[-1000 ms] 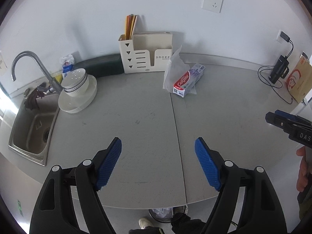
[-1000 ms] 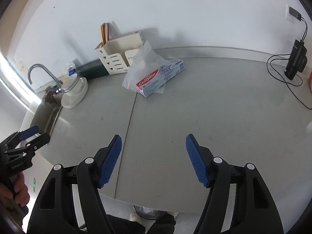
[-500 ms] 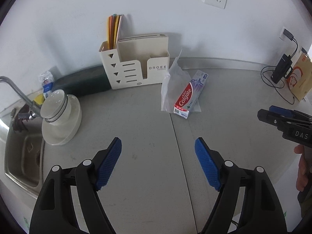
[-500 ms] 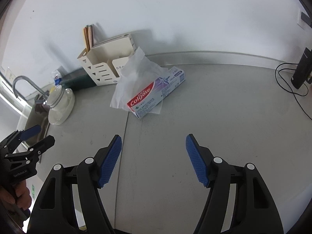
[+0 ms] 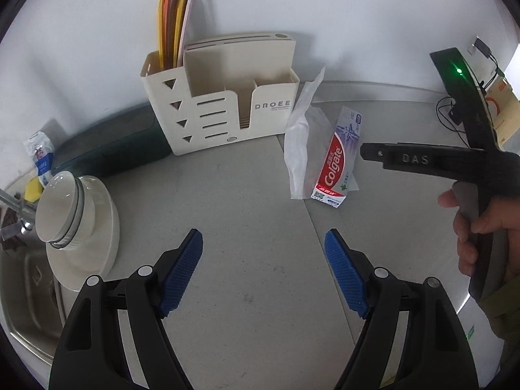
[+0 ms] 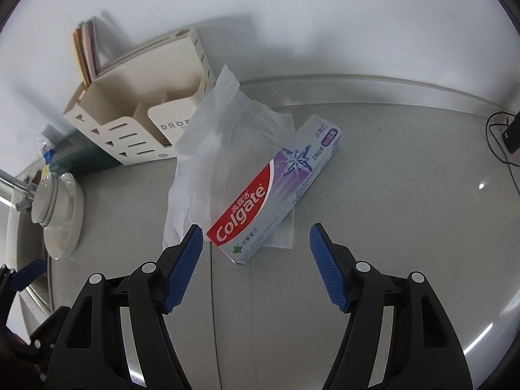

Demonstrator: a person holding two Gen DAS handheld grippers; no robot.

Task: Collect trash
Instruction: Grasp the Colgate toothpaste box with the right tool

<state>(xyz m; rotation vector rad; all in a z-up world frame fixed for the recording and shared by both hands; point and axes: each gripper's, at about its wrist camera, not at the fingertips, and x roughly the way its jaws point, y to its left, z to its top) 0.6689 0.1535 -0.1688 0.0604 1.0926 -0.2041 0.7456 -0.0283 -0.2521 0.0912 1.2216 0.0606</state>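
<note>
Right gripper (image 6: 255, 260) is spread wide, holding nothing, and I've got its 2 blue pads either side of the near end of the toothpaste box (image 6: 274, 195), short of touching it. That box lies flat on the grey counter (image 6: 406, 195), on top of a white tissue (image 6: 221, 143) whose far edge stands up crumpled just in front of the cream organizer (image 6: 139, 110). Box and tissue sit just to the right of that organizer, near the back wall.

Left gripper (image 5: 263, 276) is also wide and holding nothing, hovering over bare counter (image 5: 247, 195) well in front of the organizer (image 5: 221, 97). From this side I see the box (image 5: 336, 162) and tissue (image 5: 300, 143) to the right of the organizer, with the right gripper's black body (image 5: 432, 161) reaching in beside the box, gripped by a bare hand (image 5: 481, 237).

Left of the organizer, stacked white dishes (image 5: 74, 227) sit by the sink (image 5: 22, 295). Colored sticks (image 5: 172, 26) stand upright in the organizer's left slot.
</note>
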